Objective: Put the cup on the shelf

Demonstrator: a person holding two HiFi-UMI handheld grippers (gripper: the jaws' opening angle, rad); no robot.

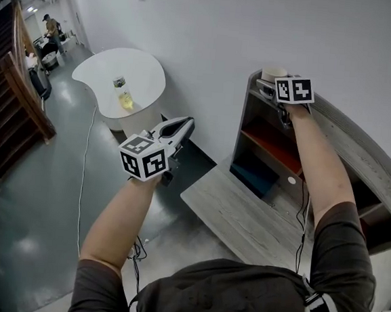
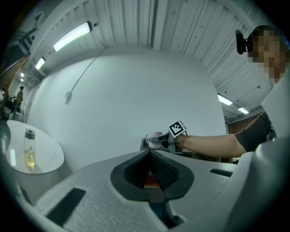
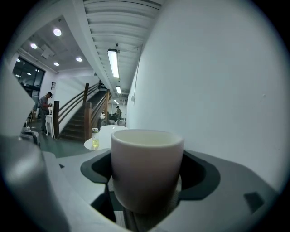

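The right claw (image 1: 272, 85) grips the cup (image 3: 147, 167) at the top of the shelf (image 1: 241, 125); the left claw (image 2: 150, 156) is clenched, empty.

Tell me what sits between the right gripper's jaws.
A white cup, upright, with the jaws closed on its sides. The right gripper view shows it plainly.

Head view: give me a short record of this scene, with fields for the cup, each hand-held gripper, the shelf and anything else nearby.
cup: white, upright, at the top of the shelf; cannot tell whether it rests there
right hand-held gripper: jaws closed on the cup's sides
left hand-held gripper: jaws together, nothing between them, held away from the shelf
shelf: grey wood unit against the wall, red and dark compartments
nearby: round white table with a bottle on it
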